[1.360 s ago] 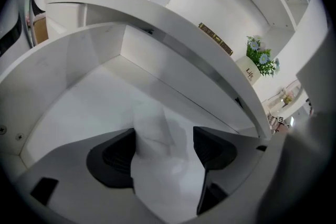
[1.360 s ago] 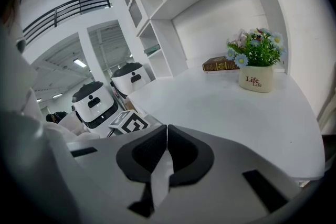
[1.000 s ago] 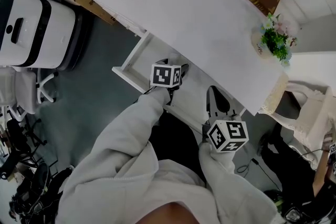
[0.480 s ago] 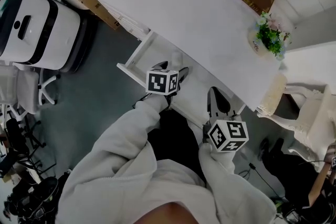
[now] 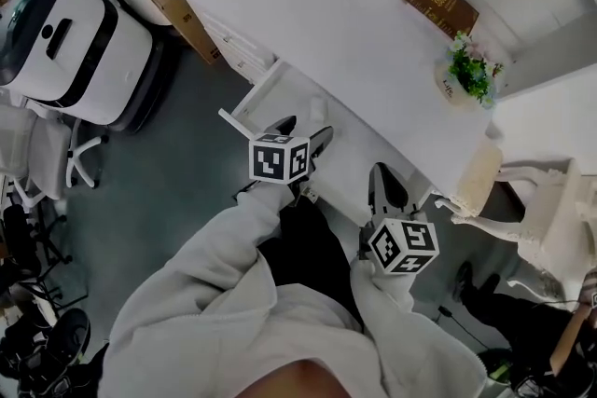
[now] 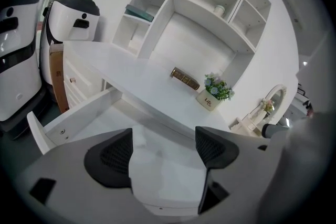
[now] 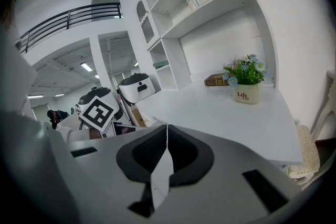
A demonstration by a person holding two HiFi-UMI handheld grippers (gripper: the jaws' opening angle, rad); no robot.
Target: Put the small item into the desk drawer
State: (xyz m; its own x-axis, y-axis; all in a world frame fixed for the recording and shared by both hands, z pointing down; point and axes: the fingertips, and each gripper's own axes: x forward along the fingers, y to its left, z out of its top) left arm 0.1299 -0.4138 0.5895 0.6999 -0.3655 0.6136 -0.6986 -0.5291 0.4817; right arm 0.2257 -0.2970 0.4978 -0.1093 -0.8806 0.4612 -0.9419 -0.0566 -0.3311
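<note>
Left gripper jaws stood apart, empty, over open drawer. Head view alone showed small white item inside, at the gripper's 12 o'clock. Right gripper jaws pressed together, empty.

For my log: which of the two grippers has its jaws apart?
The left gripper, facing the open drawer; the right gripper has its jaws pressed together.

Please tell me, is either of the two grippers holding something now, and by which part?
Nothing is held. The left gripper stands open over the open white desk drawer; the right gripper is shut and empty.
</note>
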